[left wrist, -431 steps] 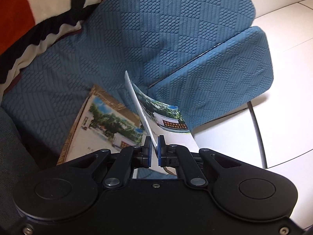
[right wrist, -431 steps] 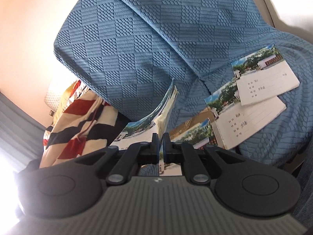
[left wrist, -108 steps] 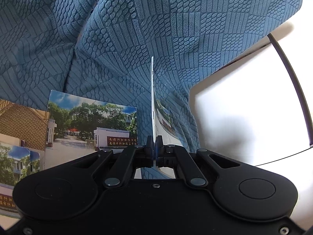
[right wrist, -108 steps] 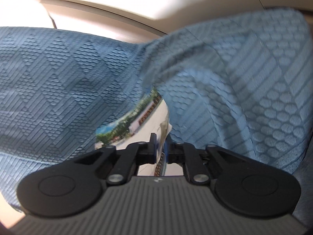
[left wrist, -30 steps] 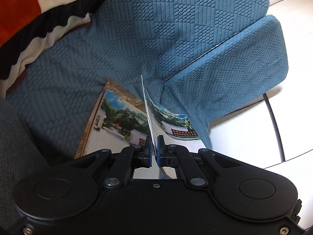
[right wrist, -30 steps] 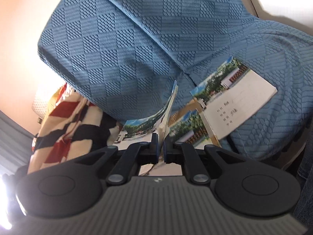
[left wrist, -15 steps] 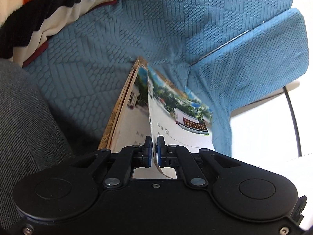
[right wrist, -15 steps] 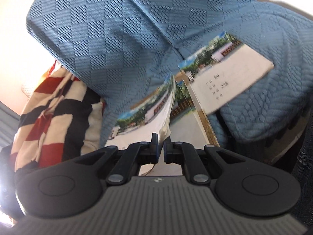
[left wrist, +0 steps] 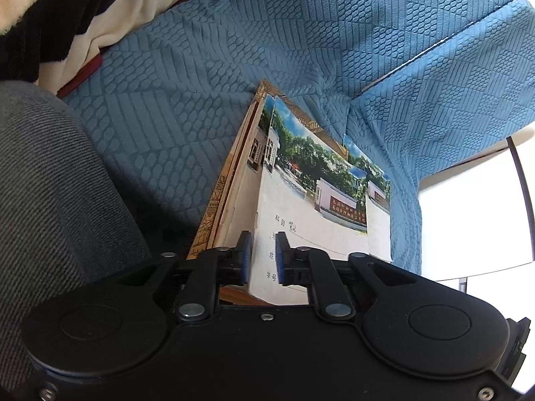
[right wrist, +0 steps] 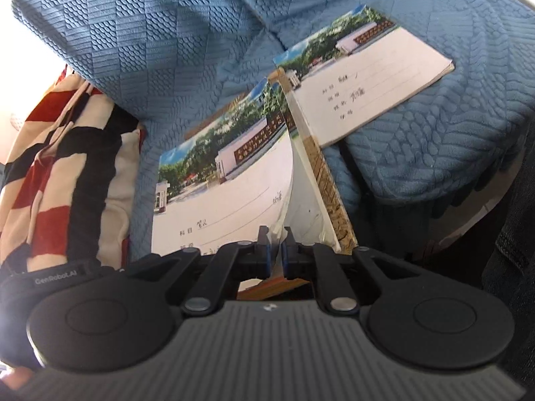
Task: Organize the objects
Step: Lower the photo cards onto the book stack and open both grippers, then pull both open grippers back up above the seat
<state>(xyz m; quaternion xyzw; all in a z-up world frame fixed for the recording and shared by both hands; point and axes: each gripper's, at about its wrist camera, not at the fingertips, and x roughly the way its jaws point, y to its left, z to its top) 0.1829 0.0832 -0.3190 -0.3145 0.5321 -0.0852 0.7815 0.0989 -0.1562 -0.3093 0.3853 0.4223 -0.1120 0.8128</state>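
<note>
A thin notebook (left wrist: 301,220) with a photo cover lies flat on top of a small stack on the blue sofa seat (left wrist: 167,107). A brown patterned book (left wrist: 214,207) shows under it. My left gripper (left wrist: 263,257) straddles the notebook's near edge. Its jaws are opening and the pads stand clear of the cover. In the right wrist view the same notebook (right wrist: 217,183) curls up at its right edge into my right gripper (right wrist: 276,254). Those jaws are opening too, with a gap around the cover. Another notebook (right wrist: 361,87) rests on the raised cushion to the right.
A red, black and cream striped blanket (right wrist: 60,153) lies left of the stack and shows as the striped blanket (left wrist: 67,16) at the top left. A grey trouser leg (left wrist: 50,183) is close on the left. White floor (left wrist: 474,207) lies beyond the sofa's edge.
Both grippers have sunk towards the seat. The notebook, upright between the pads a second ago, now lies flat on the stack. Both pairs of jaws have parted.
</note>
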